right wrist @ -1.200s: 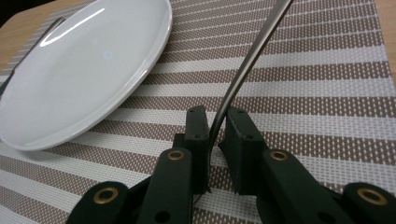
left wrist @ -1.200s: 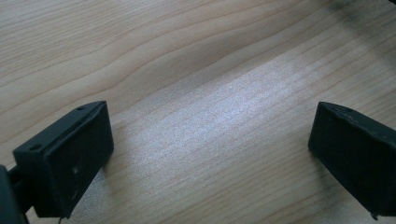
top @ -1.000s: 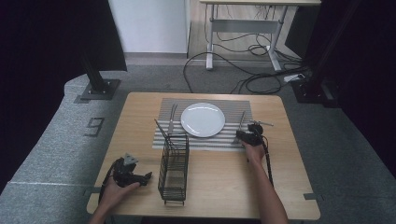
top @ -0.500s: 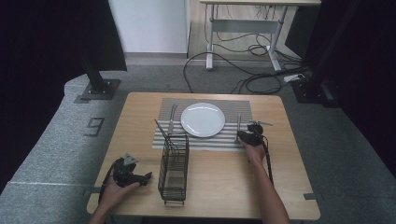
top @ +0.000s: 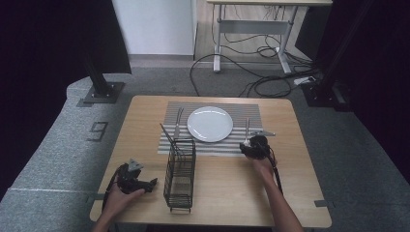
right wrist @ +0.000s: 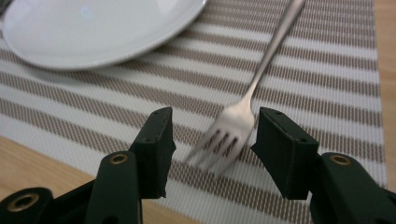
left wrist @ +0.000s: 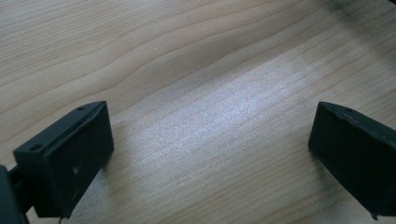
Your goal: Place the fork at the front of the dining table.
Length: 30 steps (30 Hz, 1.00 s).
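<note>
High view: fork (top: 247, 131) flat on striped mat (top: 210, 141), right of plate (top: 210, 123), tines toward the near edge, just ahead of right hand-held gripper (top: 253, 146). Another utensil (top: 178, 123) left of plate; wire caddy (top: 180, 175) on counter (top: 232, 188), a stick-like item slanting up from it. Left hand-held gripper (top: 151, 182) resting low on bare wood, well apart from the work.

Left gripper view: left hand-held gripper (left wrist: 210, 154) spread wide over counter (left wrist: 196, 70), nothing between the jaws.

Right gripper view: right hand-held gripper (right wrist: 212, 140) about half parted, fork (right wrist: 243, 102) tines lying between the jaws but not pinched; a gap on each side. Plate (right wrist: 93, 28) just beyond, on mat (right wrist: 327, 70).

Handling, as a judgement: light, rigid metal, smooth and likely slippery against the pads; thin, and flat on the weave, so hard to get under. Best taken across the neck or mid-handle, squarely, not at the tines. No fragility, though a slide toward the plate could clink it.

Against the earlier high view: right jaws just been opening, fork loose between them; right hand drawn slightly back toward the near edge; left hand, caddy and plate unchanged.
</note>
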{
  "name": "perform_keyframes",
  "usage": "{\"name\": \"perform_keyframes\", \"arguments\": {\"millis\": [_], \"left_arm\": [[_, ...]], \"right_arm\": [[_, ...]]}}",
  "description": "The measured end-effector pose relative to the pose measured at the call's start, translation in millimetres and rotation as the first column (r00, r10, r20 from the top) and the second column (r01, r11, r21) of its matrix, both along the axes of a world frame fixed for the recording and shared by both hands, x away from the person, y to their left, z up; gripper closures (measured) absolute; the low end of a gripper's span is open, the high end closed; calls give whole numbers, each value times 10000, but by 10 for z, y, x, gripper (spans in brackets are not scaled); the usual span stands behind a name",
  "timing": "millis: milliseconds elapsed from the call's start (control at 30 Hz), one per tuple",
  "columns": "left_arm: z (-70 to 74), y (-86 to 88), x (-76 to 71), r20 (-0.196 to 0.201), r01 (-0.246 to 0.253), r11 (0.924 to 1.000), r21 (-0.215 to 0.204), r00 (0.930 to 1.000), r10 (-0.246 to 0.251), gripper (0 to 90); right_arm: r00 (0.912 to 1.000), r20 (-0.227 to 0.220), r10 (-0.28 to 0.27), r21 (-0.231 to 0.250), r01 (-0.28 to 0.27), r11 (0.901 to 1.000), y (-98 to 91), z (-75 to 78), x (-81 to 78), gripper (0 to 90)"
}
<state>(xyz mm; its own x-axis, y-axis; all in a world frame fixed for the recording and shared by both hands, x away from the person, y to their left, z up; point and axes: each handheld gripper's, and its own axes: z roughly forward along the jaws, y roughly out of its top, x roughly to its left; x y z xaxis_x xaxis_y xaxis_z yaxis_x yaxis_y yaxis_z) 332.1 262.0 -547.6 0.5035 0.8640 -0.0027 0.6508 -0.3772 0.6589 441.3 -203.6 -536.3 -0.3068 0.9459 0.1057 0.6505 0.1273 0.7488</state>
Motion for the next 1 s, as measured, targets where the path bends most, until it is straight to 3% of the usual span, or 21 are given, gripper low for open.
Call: {"name": "perform_keyframes", "arguments": {"millis": [100,233,467,900,1000], "left_arm": [[0,0,0,-1,-2,10000,-2,10000,2,0],[0,-1,1,-2,-7,10000,-5,10000,7,0],[0,-1,1,-1,-8,10000,-5,10000,8,0],[0,-1,1,-2,-8,10000,-7,10000,8,0],[0,-1,0,0,-8,10000,-6,10000,8,0]], "right_arm": [[10000,-84,10,-136,-11,9999,-24,-58,-32,533],[9998,-195,55,42,-54,10000,-56,-102,-49,592],[9998,-126,-142,98,143,9998,-109,-88,-7,628],[9990,92,-428,571,422,9975,-200,-146,152,619],[9993,132,-355,704,345,9969,-197,-132,136,527]]}}
